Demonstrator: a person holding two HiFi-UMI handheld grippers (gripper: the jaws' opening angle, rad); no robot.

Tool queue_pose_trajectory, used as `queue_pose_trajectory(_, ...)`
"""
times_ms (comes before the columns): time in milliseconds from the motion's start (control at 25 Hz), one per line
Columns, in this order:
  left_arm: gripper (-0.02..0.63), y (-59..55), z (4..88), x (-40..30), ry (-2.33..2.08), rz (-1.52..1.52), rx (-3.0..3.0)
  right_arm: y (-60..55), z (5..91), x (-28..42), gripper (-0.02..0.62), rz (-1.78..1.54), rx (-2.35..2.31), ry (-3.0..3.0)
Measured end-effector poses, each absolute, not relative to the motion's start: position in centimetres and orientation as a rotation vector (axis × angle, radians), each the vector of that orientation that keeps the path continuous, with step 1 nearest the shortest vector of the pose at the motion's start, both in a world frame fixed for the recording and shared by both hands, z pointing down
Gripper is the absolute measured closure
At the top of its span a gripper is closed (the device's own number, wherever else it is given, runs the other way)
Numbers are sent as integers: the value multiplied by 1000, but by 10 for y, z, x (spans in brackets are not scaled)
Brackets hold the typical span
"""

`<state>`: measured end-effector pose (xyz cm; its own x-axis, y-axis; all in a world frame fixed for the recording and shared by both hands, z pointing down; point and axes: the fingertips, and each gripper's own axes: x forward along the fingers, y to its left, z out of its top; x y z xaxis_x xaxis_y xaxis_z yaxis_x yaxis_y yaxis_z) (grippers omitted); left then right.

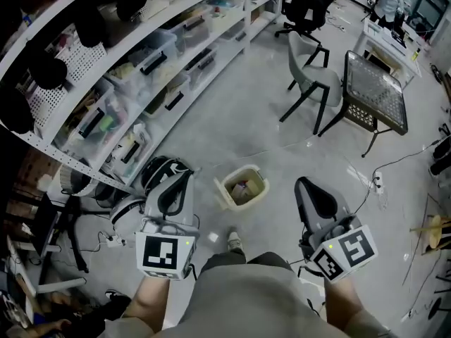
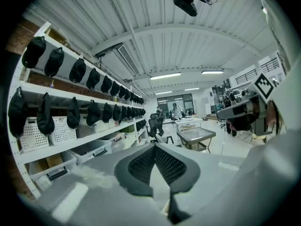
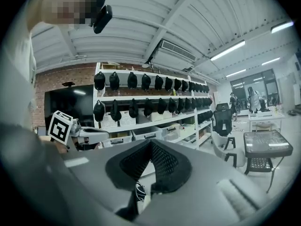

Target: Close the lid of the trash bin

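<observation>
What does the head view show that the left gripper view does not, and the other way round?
Only the head view shows the beige plastic trash bin, open at the top, on the grey floor, and the person's shoe. Only the left gripper view shows the white ribbed ceiling with strip lights and the black head-mounted camera. Both show the white metal shelf unit, the square mesh-topped table with black legs and the right gripper.
</observation>
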<state>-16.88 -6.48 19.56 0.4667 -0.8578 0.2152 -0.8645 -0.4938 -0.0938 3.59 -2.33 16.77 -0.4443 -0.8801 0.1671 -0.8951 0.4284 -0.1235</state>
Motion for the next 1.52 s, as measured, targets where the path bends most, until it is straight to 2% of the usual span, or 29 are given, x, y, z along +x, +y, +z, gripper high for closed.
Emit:
queue_pose_trajectory(680, 603, -111, 256, -180, -1633, 507, 2569, -89, 232, 49, 592, 460, 1502, -2558)
queue_pose_trajectory(960, 603, -132, 351, -188, -1586, 603, 2386, -130, 308, 53, 592, 583, 1408, -2512)
queue_pose_trajectory(1520, 603, -135, 598, -189, -1415, 861, 2010, -158, 498, 52, 592, 825, 1250, -2350)
